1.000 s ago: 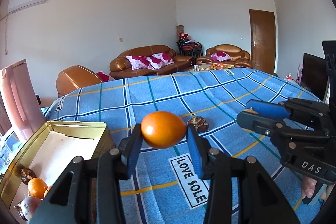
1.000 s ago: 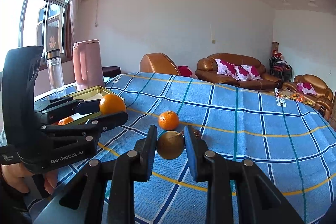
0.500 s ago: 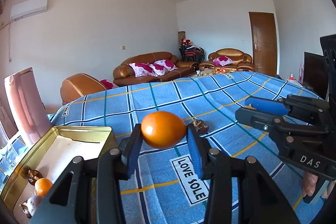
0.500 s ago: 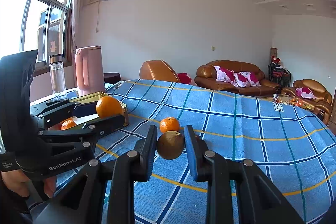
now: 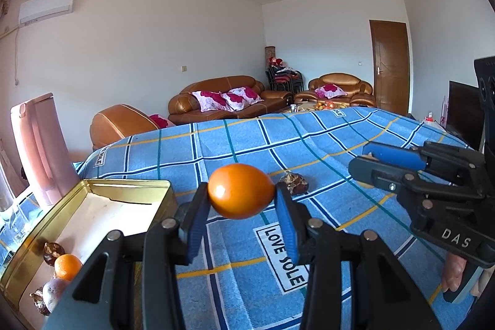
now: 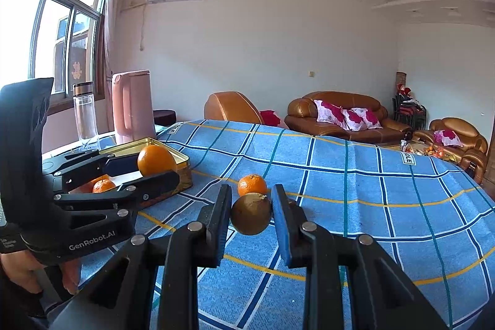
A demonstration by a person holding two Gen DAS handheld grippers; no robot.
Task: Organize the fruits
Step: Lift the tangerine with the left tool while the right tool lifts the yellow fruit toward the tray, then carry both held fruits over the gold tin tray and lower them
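My left gripper [image 5: 240, 200] is shut on a large orange [image 5: 240, 190] and holds it above the blue checked cloth, just right of the gold tin [image 5: 92, 186]. It also shows in the right wrist view [image 6: 156, 164], with the orange [image 6: 156, 160] over the tin's near corner. My right gripper [image 6: 251, 214] is shut on a brownish-green round fruit [image 6: 251, 214] above the cloth. A small orange [image 6: 252, 184] lies on the cloth behind it. A dark shrivelled fruit [image 5: 294, 182] lies on the cloth.
The tin holds a small orange [image 5: 68, 266] and several dark fruits [image 5: 51, 249]. A pink kettle [image 6: 133, 107] and a clear bottle [image 6: 85, 112] stand behind the tin. Brown sofas [image 6: 340, 116] line the far wall.
Both grippers have risen and tilted up a little, each still holding its fruit. The left gripper's orange now sits closer to the tin's corner.
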